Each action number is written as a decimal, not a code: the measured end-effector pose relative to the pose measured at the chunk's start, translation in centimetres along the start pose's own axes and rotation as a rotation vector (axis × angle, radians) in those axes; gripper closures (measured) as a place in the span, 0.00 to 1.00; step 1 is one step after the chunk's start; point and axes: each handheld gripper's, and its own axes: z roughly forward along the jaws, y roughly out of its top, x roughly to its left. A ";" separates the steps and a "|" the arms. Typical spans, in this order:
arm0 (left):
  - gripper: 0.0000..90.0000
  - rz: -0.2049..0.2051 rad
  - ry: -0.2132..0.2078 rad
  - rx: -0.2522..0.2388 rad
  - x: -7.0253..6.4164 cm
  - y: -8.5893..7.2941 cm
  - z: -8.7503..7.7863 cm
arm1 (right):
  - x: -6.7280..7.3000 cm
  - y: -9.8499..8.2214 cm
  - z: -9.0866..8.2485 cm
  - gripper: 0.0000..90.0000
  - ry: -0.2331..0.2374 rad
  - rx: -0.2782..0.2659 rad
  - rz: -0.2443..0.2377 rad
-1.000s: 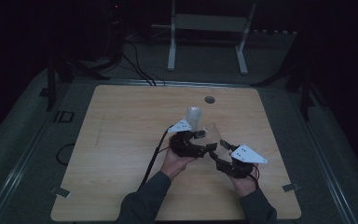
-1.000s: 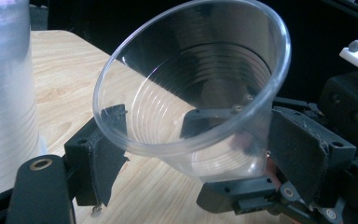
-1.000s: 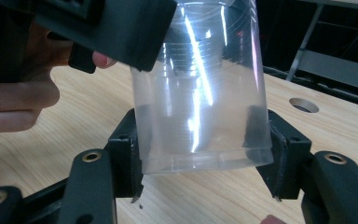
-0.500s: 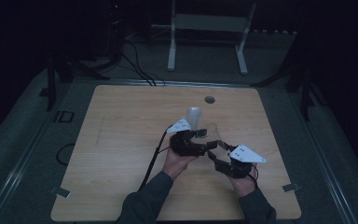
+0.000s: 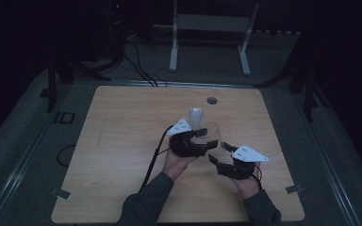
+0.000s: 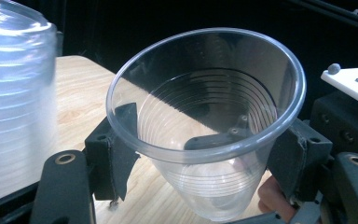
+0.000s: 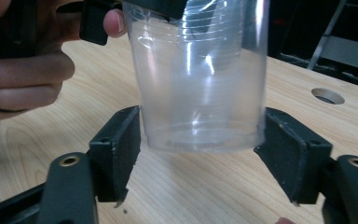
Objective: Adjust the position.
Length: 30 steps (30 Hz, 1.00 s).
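The left tool [image 6: 200,163] has just closed and clamps the clear cup [image 6: 205,135], held above the table [image 5: 122,141] beside the cup stack [image 5: 197,117]. The right tool [image 7: 200,154] has just opened around the cup's base.

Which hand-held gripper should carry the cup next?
Left. The left hand-held gripper has just been closing and grips the cup; the right hand-held gripper has just opened, one pad clear.

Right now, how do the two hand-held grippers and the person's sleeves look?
Both the left gripper and the right gripper are black, each with two blocky jaws with brass-coloured pivot screws and a pale three-cornered plate on top. A black cable trails from the left gripper. The sleeves are dark grey.
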 end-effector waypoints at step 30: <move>0.28 0.071 0.040 0.074 -0.8 -0.1 0.4 | 0.5 0.1 0.9 0.45 0.050 0.067 -0.012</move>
